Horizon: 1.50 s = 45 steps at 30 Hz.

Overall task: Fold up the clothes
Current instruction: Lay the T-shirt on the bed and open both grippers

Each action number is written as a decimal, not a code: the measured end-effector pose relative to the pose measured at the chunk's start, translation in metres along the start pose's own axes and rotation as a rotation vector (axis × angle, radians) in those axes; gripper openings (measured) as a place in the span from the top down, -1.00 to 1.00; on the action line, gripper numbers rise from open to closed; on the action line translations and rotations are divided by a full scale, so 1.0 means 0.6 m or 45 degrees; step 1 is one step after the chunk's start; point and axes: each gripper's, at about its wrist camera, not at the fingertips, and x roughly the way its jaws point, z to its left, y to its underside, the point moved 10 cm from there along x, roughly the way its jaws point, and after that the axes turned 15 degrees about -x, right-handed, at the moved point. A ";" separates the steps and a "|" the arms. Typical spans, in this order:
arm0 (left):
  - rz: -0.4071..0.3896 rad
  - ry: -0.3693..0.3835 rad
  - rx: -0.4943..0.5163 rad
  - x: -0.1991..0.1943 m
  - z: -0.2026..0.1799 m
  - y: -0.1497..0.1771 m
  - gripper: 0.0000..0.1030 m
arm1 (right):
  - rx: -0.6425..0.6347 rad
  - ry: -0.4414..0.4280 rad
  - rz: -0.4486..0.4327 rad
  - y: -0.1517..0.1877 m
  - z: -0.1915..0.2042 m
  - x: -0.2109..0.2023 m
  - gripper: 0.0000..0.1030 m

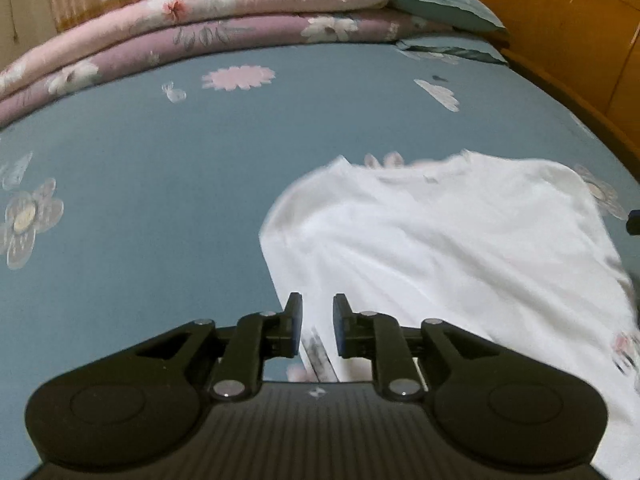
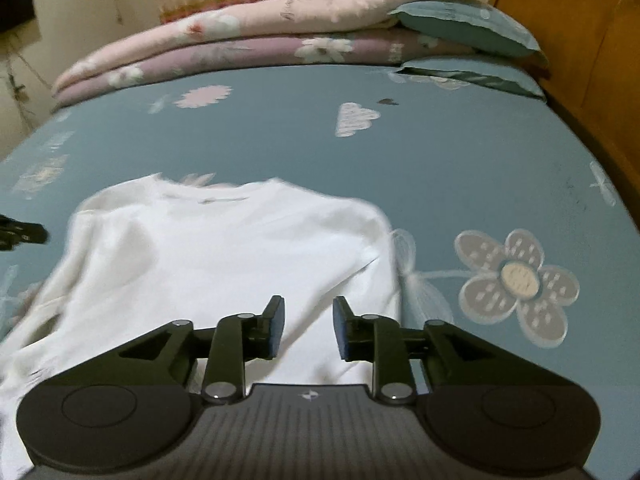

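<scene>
The white shirt lies flat on the bed, under both slightly parted, empty grippers: left gripper, right gripper.

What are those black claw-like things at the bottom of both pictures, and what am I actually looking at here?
They are hand-held tongs; a person carries one in each hand, and no robot arm is involved. Each has a wide-angle camera looking forward along its two fingers, so one picture comes from the left tongs and the other from the right tongs. Both look down on a bed with a blue flowered sheet. A white shirt lies spread on it, to be folded. Folded pink quilts and blue pillows are stacked at the far side. Both tongs are open and hold nothing; the shirt simply lies below them.
</scene>
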 end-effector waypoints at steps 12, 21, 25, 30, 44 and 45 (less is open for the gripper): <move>0.022 0.128 -0.082 -0.114 -0.029 0.159 0.20 | 0.008 -0.154 -0.133 0.084 0.185 -0.158 0.08; 0.073 0.209 -0.322 -0.143 -0.007 0.272 0.13 | 0.199 -0.231 -0.200 0.176 0.267 -0.204 -0.03; 0.116 0.283 -0.429 -0.148 -0.006 0.305 0.13 | 0.295 -0.251 -0.211 0.203 0.270 -0.214 -0.07; 0.167 0.298 -0.488 -0.141 -0.009 0.341 0.00 | 0.344 -0.260 -0.200 0.222 0.269 -0.214 -0.08; 0.138 0.369 -0.660 -0.112 -0.010 0.344 -0.04 | 0.422 -0.285 -0.196 0.240 0.259 -0.198 -0.14; 0.127 0.375 -0.655 -0.109 -0.012 0.340 -0.04 | 0.420 -0.287 -0.194 0.239 0.260 -0.197 -0.14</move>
